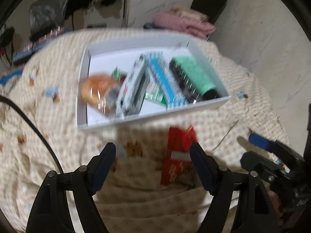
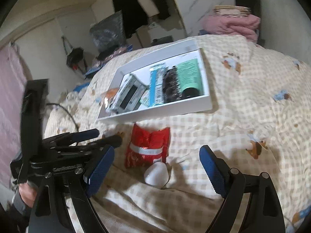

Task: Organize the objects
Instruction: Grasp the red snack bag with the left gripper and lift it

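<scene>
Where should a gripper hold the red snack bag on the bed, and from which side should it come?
Probably grip the red snack bag across its crumpled upper part, coming down from above, jaws spanning its width. It lies flat on the soft blanket, so a side approach would find no edge; the crumpled folds stand up a little.

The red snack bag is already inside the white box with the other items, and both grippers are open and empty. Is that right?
Not quite. The red snack bag lies on the checked blanket, outside the white box and nearer the grippers; the right wrist view shows it plainly. The rest holds: the left gripper and right gripper are both open and empty.
</scene>
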Demonstrator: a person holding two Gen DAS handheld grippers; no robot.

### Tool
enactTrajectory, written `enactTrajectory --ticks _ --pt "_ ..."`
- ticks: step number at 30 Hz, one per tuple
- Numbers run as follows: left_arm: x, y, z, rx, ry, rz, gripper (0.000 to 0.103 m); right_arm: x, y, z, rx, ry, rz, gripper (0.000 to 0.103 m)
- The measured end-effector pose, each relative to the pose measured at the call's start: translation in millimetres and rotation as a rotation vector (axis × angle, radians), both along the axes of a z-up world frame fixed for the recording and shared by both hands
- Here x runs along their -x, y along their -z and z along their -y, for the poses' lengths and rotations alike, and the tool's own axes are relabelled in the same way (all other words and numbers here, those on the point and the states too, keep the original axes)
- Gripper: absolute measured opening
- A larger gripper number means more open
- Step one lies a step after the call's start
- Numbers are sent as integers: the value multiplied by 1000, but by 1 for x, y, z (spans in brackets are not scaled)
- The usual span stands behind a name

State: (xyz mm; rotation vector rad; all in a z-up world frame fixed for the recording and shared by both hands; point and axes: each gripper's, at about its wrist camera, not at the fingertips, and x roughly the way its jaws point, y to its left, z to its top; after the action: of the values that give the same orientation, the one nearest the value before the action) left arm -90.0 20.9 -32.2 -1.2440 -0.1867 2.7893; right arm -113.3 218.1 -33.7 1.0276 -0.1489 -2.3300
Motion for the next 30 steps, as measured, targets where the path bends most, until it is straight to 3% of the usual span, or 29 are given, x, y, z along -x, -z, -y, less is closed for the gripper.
enactTrajectory --ticks 3,5,8,10,11,13,16,20,21,23,25,26,28,30 --pt "5 -20 -1 65 -10 -61 81 1 6 -12 33 79 47 90" --pt "14 -28 0 64 -2 -63 81 3 11 -18 46 115 77 90" --pt "32 -26 -3 -11 49 20 78 4 12 -19 49 120 84 90" --pt "45 -13 -8 -78 106 130 57 3 11 -16 41 114 77 90" --pt "47 -8 -11 -101 125 159 54 2 10 -16 41 115 69 90" --pt "50 4 -14 -154 159 215 54 -1 8 -20 53 137 49 90" --pt "52 16 -19 -150 173 261 54 -8 1 -34 102 204 2 90" --pt "58 25 -35 -72 194 318 59 -2 7 -34 102 207 43 90" --pt "60 30 -39 -59 205 346 65 -2 7 -34 103 206 44 90" --pt "65 43 -46 -47 227 420 70 -2 7 -34 103 203 43 90" --pt "66 49 -47 -48 222 424 71 -2 7 -34 101 201 41 90" --pt "67 49 -45 -56 217 422 70 -2 7 -33 99 198 43 90" --pt "66 47 -40 -68 198 408 55 -2 8 -33 96 196 45 90" --pt "62 43 -30 -116 180 397 54 -2 8 -33 97 198 43 90"
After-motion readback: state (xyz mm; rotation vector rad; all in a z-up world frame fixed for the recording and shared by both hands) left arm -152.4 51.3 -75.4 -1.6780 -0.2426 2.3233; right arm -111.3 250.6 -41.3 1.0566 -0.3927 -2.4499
